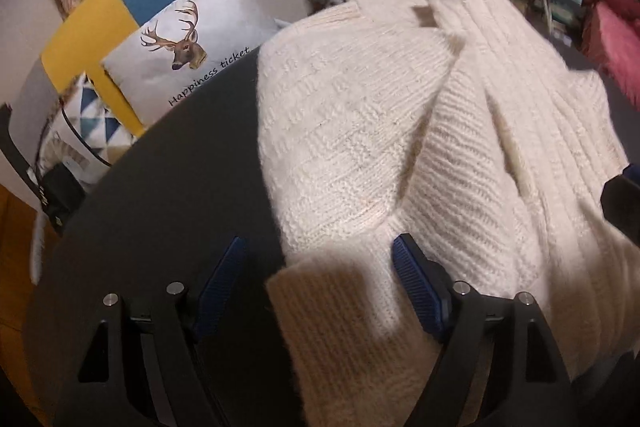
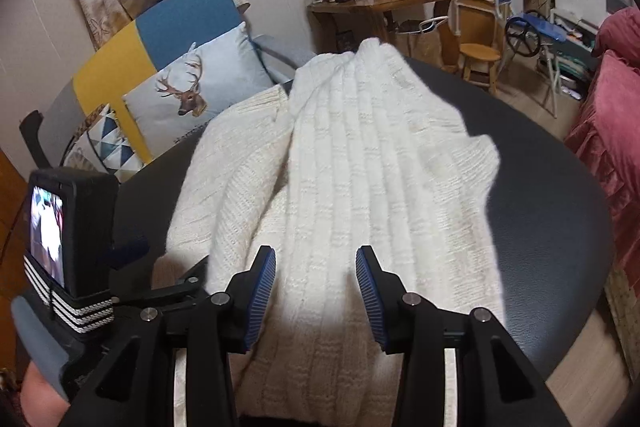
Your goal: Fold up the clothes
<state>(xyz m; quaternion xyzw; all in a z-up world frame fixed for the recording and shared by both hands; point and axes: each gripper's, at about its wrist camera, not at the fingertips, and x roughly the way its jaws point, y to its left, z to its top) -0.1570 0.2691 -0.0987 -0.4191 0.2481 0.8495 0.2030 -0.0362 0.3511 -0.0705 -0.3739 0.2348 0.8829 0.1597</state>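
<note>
The cream knit sweater [image 2: 352, 163] lies on the dark round table [image 2: 552, 227], its layers lapped over each other and its far end bunched toward the deer cushion [image 2: 192, 87]. The left gripper [image 1: 320, 267] stands wide over the ribbed cuff [image 1: 344, 327] at the sweater's near edge; the right gripper [image 2: 316, 279], also wide, straddles its ribbed middle. The loose, thick knit could slip from a shallow pinch, or drag lower layers askew.
</note>
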